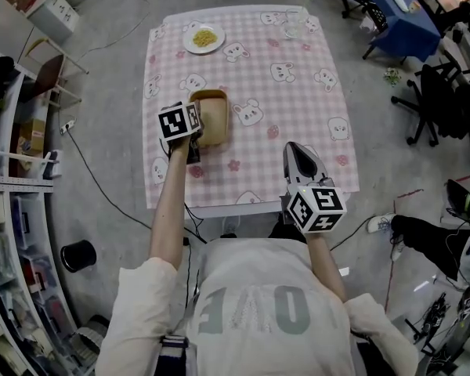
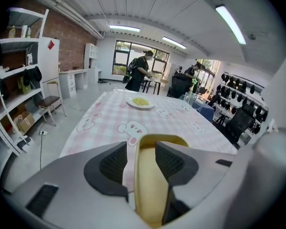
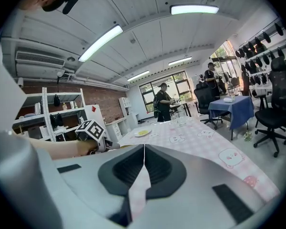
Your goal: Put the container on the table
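A tan rectangular container (image 1: 214,121) sits on the pink checked table (image 1: 298,92), left of the middle. My left gripper (image 1: 197,122) hovers over its left rim, open. In the left gripper view the container (image 2: 150,185) reaches up between the spread jaws of my left gripper (image 2: 140,147), and the pads (image 2: 115,162) stand clear of its wall. My right gripper (image 1: 295,147) hangs over the table's front right part, shut with nothing in it. The right gripper view shows my right gripper (image 3: 144,147) with its jaws meeting, and the left gripper's marker cube (image 3: 91,129) beyond.
A white plate of yellow food (image 1: 204,37) and a clear glass (image 1: 291,23) stand at the table's far end. Shelves line the left wall. A black bin (image 1: 78,254) is on the floor. Office chairs (image 1: 439,100) and a blue-covered table (image 1: 399,10) stand at right. People stand far off.
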### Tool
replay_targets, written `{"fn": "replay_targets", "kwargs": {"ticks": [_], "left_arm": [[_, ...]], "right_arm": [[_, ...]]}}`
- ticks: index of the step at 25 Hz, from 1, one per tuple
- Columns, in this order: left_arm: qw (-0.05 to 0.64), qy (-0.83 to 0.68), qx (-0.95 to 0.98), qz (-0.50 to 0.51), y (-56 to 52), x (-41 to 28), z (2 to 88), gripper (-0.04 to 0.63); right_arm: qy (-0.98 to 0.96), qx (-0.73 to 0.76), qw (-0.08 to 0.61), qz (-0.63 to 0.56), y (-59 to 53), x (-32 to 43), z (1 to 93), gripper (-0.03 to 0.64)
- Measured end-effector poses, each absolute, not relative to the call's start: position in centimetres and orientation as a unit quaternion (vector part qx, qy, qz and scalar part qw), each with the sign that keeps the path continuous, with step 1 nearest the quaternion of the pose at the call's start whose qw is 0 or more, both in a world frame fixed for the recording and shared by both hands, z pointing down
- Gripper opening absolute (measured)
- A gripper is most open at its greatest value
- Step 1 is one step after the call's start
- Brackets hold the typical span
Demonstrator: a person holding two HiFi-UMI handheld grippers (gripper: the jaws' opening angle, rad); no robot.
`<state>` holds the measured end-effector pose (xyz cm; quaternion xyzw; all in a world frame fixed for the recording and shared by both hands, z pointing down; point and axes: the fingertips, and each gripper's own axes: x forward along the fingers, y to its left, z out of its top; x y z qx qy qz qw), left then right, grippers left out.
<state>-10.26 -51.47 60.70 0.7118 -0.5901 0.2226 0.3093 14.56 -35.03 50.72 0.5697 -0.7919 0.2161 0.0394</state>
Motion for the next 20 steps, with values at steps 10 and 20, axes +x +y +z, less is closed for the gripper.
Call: {"fn": "replay_targets", "kwargs": {"ticks": [10,20], "left_arm": [[0.116,-0.610,0.779,0.087,-51.3,-9.1,41.9,0.166],[-0.056,-0.616,0.785,-0.032,-40.5,-7.9,34.7,0.038]], "right_arm": [[-0.829,0.535,0.031,0.163,-37.7,10.6,47.0,0.029],[-0.846,0.517,0.032,0.128,-37.6,8.0,45.8,0.029]]}}
